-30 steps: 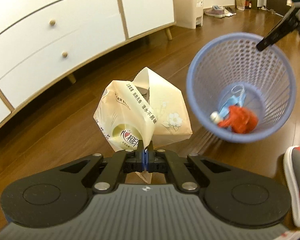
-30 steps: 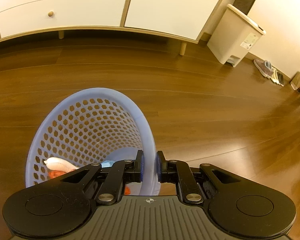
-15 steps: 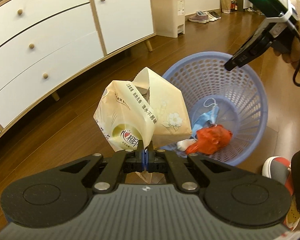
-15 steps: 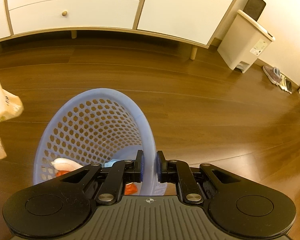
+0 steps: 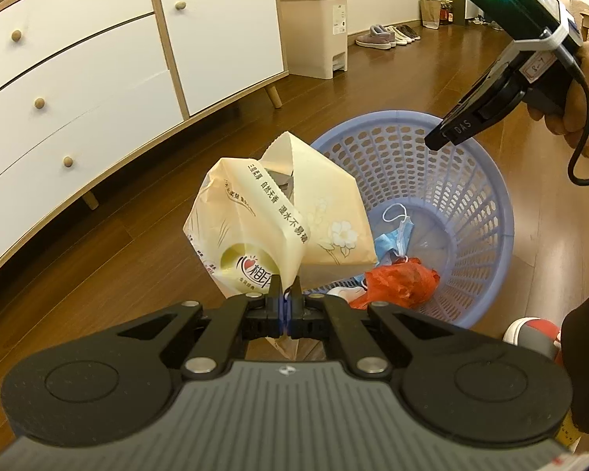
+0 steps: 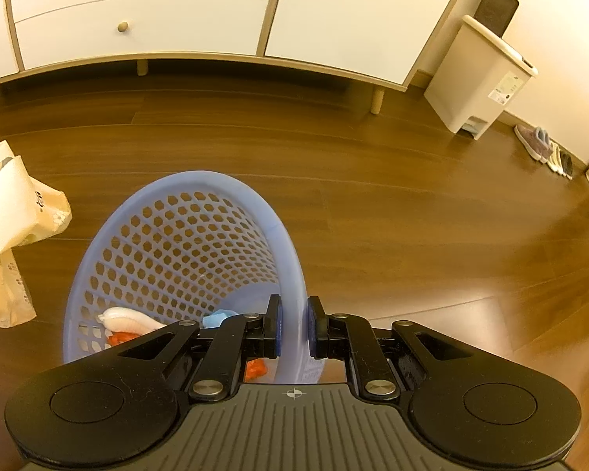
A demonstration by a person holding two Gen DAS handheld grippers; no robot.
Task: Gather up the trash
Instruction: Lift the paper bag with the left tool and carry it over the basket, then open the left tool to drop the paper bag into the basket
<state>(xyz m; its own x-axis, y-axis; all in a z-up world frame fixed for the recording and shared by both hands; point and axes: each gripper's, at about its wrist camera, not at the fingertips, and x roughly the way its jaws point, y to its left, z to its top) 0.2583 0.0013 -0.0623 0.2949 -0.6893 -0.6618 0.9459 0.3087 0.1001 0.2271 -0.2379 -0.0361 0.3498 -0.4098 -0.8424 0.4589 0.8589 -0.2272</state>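
My left gripper point(image 5: 286, 297) is shut on a cream tissue wrapper point(image 5: 263, 231), which hangs in the air just left of a blue mesh basket point(image 5: 487, 212). The same wrapper point(image 6: 8, 231) shows at the left edge of the right wrist view. My right gripper point(image 6: 293, 324) is shut on the rim of the basket point(image 6: 286, 243) and holds it tilted. Inside the basket lie a red crumpled bag point(image 5: 400, 280), a blue face mask point(image 5: 398, 231) and a white scrap point(image 6: 127, 320). The right gripper point(image 5: 451, 133) also shows from the side in the left wrist view.
A white sideboard point(image 5: 98, 78) on wooden legs runs along the left. A beige pedal bin point(image 5: 318, 31) stands past it, with shoes point(image 5: 388, 34) by the far wall. The floor point(image 6: 412, 216) is dark wood. A red and white slipper point(image 5: 534, 333) lies at the lower right.
The basket, held by my right gripper, has come closer to the wrapper and sits lower in the left wrist view. The wrapper has entered the right wrist view from the left.
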